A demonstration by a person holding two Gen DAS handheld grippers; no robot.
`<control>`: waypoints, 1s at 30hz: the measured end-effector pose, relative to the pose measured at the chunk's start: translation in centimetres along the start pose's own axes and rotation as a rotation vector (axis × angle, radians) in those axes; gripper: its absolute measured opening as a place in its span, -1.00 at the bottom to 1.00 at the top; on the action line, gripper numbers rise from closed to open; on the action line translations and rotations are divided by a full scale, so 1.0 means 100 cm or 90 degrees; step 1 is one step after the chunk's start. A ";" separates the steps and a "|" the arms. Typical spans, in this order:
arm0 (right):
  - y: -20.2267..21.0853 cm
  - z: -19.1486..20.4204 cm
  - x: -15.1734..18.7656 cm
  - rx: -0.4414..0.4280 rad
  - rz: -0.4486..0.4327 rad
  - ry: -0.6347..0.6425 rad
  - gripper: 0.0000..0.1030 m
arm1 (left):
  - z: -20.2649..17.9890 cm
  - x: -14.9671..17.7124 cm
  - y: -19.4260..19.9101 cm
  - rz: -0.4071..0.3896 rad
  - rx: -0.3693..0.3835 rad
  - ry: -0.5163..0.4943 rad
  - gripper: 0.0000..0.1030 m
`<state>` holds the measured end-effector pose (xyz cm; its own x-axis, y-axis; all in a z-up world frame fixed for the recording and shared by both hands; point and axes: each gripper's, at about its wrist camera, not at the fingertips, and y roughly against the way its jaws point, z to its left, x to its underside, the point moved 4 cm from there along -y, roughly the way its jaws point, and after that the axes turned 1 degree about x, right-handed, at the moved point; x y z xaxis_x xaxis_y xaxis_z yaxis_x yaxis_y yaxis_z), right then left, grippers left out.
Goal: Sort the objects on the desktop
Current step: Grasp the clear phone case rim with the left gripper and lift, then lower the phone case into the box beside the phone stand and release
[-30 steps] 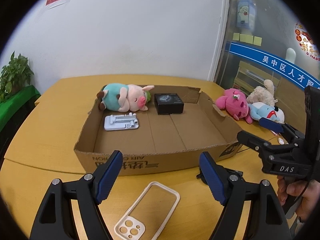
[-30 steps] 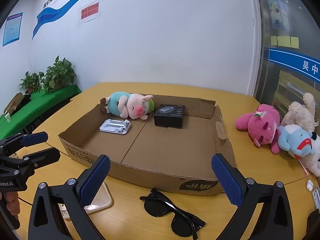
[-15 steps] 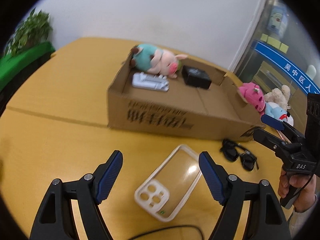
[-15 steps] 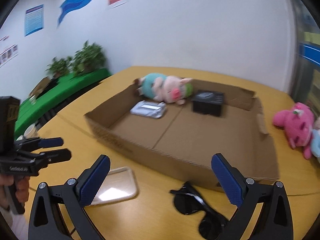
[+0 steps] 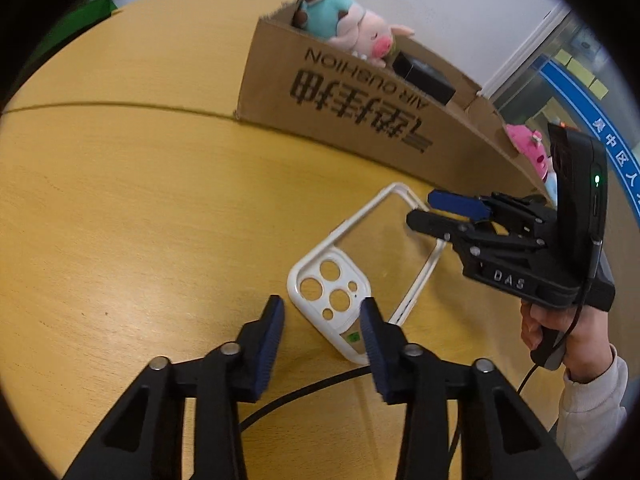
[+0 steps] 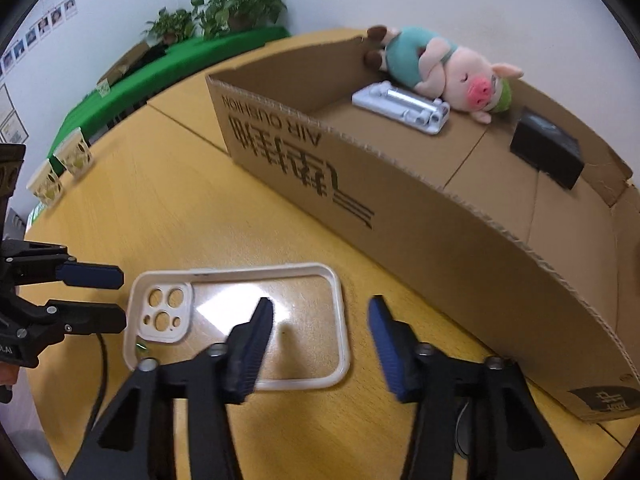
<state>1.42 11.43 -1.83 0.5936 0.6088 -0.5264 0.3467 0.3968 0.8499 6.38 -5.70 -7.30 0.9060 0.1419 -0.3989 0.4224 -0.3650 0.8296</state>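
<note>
A clear phone case with a cream rim (image 5: 360,264) lies flat on the wooden table, in front of the cardboard box (image 5: 360,120); it also shows in the right wrist view (image 6: 256,320). My left gripper (image 5: 322,320) is open, its jaws on either side of the case's camera end. My right gripper (image 6: 320,320) is open over the case's other end and appears in the left wrist view (image 5: 424,210). The box (image 6: 400,200) holds a plush pig (image 6: 440,68), a white stand (image 6: 400,106) and a black box (image 6: 546,152).
A pink plush (image 5: 528,148) lies past the box's right end. A black cable (image 5: 304,392) runs across the table near my left gripper. Two paper cups (image 6: 60,168) stand at the table's far left edge, with plants (image 6: 224,8) behind.
Both grippers have dropped toward the table and closed in on the phone case from opposite ends. Both jaws have narrowed. The sunglasses have left both views.
</note>
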 end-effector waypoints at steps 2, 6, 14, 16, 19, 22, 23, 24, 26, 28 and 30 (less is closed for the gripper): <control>-0.007 -0.005 0.003 0.001 0.015 -0.015 -0.34 | -0.002 0.000 -0.003 0.004 -0.002 -0.007 -0.44; -0.004 -0.011 0.010 -0.006 0.013 -0.039 -0.47 | -0.003 0.001 -0.005 0.001 -0.007 -0.015 -0.47; 0.005 -0.021 0.021 0.000 -0.007 -0.097 -0.83 | 0.004 -0.006 -0.005 -0.026 -0.047 -0.023 -0.71; 0.010 -0.024 0.021 -0.001 -0.020 -0.108 -0.85 | 0.002 -0.010 -0.002 -0.038 -0.048 -0.032 -0.74; 0.022 -0.022 0.017 0.011 -0.038 -0.105 -0.85 | -0.003 -0.023 0.010 -0.071 -0.049 -0.036 -0.80; 0.044 -0.021 0.012 0.011 -0.077 -0.118 -0.85 | -0.011 -0.045 0.035 -0.119 -0.038 -0.049 -0.84; 0.051 -0.022 0.010 0.011 -0.091 -0.123 -0.85 | -0.015 -0.051 0.042 -0.132 -0.037 -0.058 -0.85; 0.061 -0.022 0.007 0.011 -0.108 -0.131 -0.85 | -0.020 -0.059 0.049 -0.146 -0.038 -0.068 -0.85; 0.087 -0.025 -0.004 0.011 -0.156 -0.153 -0.85 | -0.029 -0.077 0.067 -0.179 -0.035 -0.092 -0.85; 0.111 -0.026 -0.018 0.028 -0.199 -0.146 -0.85 | -0.037 -0.096 0.080 -0.203 -0.032 -0.113 -0.85; 0.127 -0.032 -0.035 0.038 -0.226 -0.140 -0.85 | -0.053 -0.121 0.087 -0.229 -0.028 -0.136 -0.85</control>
<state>1.39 16.55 10.68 0.5683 0.2780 -0.7744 0.5952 0.5110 0.6202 -0.80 -5.74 6.80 0.6760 0.0581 -0.7346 0.7162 -0.2866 0.6363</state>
